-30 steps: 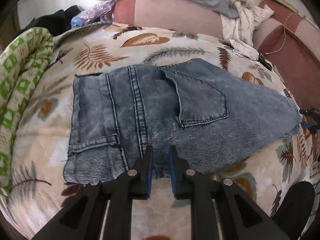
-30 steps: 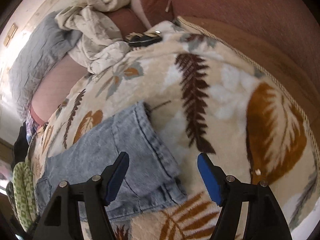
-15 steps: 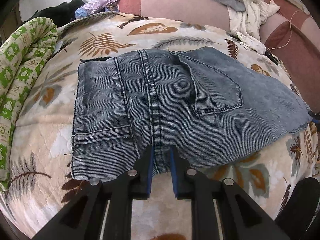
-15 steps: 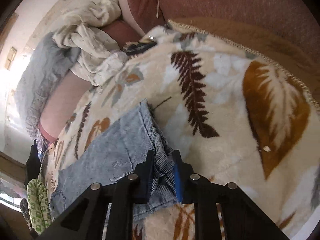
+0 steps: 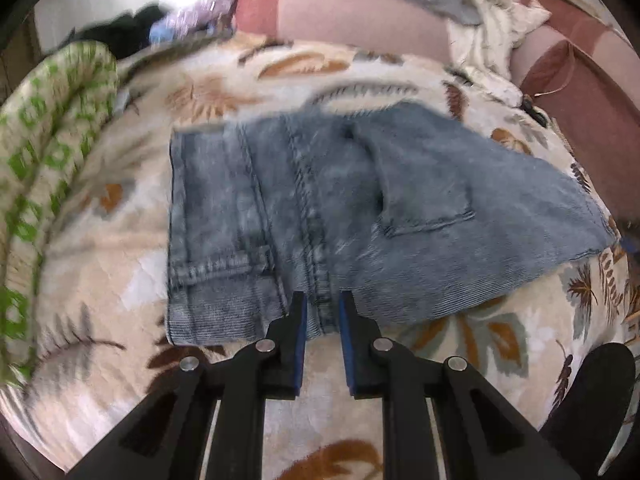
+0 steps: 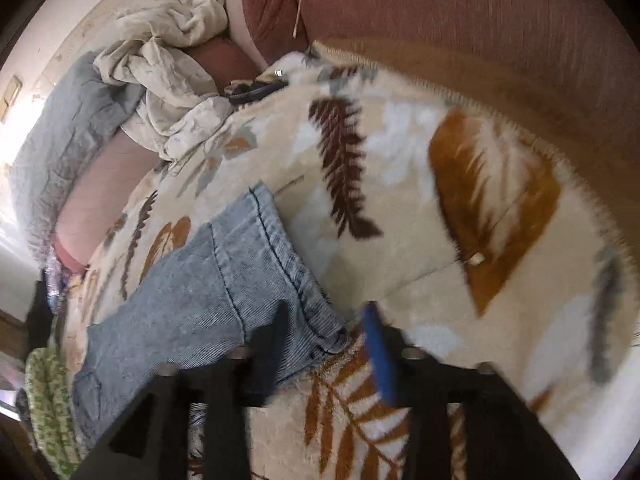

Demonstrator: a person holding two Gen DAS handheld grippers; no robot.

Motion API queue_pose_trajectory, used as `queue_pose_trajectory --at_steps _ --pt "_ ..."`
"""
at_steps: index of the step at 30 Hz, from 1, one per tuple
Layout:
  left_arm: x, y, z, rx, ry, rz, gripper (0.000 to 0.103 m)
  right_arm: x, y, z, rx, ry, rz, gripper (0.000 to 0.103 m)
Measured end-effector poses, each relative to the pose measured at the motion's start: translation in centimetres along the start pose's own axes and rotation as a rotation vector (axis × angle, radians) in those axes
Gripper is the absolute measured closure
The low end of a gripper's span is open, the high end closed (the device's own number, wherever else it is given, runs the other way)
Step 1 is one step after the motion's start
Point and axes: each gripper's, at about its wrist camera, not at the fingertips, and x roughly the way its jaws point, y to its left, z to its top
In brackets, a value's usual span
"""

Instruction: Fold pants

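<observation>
Fold in progress. The jeans [image 5: 360, 216] lay folded into a compact block near the middle of the blanket [image 5: 460, 340], seat pocket up, with one short edge toward the blanket's near edge and a free corner reaching toward its right side. Our left gripper [image 5: 322, 314] was clamped on the near edge of the jeans at the centre seam, the pads pressing a pinch of denim. Our right gripper [image 6: 324, 328] had just been opening: its jaws stood apart, the hem corner lying between them but, as far as the blurred wrist view showed, no longer pressed. We judged the step to be the release and settling of a completed fold. To do it well, we should let the right jaws clear the hem fully before lifting away, so the corner is not dragged out of line; keep the left pinch low and steady as an anchor; and release it only once the layers lie flat and their edges match. The soft pile of the blanket could catch the hem.
</observation>
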Motion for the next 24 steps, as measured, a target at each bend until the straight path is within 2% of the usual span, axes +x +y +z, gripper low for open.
queue_pose_trajectory --at_steps 2,4,6,11,16,19,24 --pt "-1.3 -1.0 0.6 0.018 -0.044 -0.023 0.087 -2.2 2.5 0.2 -0.085 -0.079 -0.009 0.042" --pt "-2.1 -2.4 1.4 0.024 -0.083 -0.056 0.087 -3.0 6.0 0.0 -0.172 -0.087 0.036 0.039" --pt "-1.7 -3.8 1.8 0.043 -0.09 -0.05 0.087 -1.8 10.1 -1.5 -0.248 -0.012 0.146 0.039" --pt "1.5 -5.9 1.8 0.051 -0.029 -0.023 0.087 2.6 17.5 -6.5 -0.38 0.149 0.245 0.039" --pt "3.5 -5.3 1.0 0.01 0.02 0.023 0.086 5.5 22.8 -11.2 -0.518 0.201 0.232 0.039" --pt "3.8 -4.6 0.7 -0.008 0.026 0.02 0.084 7.0 23.7 -12.6 -0.567 0.238 0.175 0.039" --pt "4.2 -4.0 -0.1 0.005 0.033 0.029 0.084 7.1 23.8 -14.2 -0.65 0.24 0.121 0.039"
